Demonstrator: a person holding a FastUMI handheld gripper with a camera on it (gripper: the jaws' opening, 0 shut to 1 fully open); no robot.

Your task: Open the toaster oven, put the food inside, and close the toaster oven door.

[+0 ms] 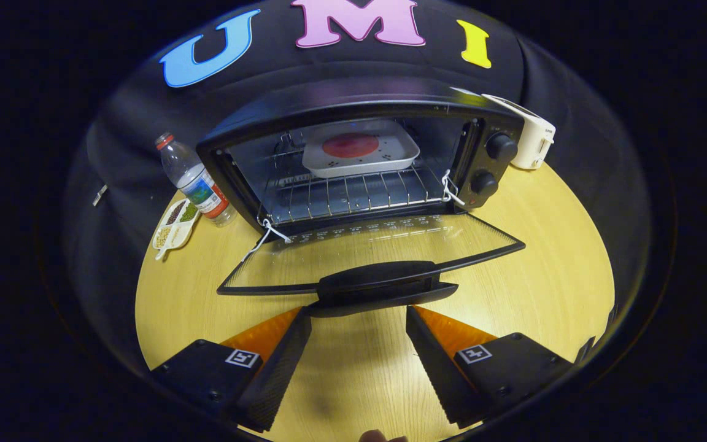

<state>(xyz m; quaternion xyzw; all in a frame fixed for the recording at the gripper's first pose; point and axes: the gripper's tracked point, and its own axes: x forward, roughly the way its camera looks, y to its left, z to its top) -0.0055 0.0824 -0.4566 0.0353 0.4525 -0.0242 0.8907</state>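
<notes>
The toaster oven (359, 147) stands on a round wooden table (544, 276), cavity exposed. Its glass door (372, 248) lies folded down flat toward the gripper (358, 322), hinged at the oven's lower front edge. The door's black handle (381, 285) sits just ahead of the fingertips.

The gripper's fingers are spread wide apart and grasp nothing; bare tabletop shows between them. The handle lies just beyond the tips, and contact cannot be confirmed.

Inside the oven, a white tray (361, 155) rests on the wire rack (353, 193), toward the rear. A round red food item (350, 145) lies at the tray's centre.

Two control knobs (493, 164) occupy the oven's right panel. White cord ties (267, 232) hang at both lower front corners of the oven.

To the oven's left, near it, stands a plastic water bottle (197, 181) with a red cap. Just in front of the bottle lies a small divided dish (174, 227) holding beans or seeds. Behind the oven's right side stands a white appliance (531, 138), near the knob panel.
</notes>
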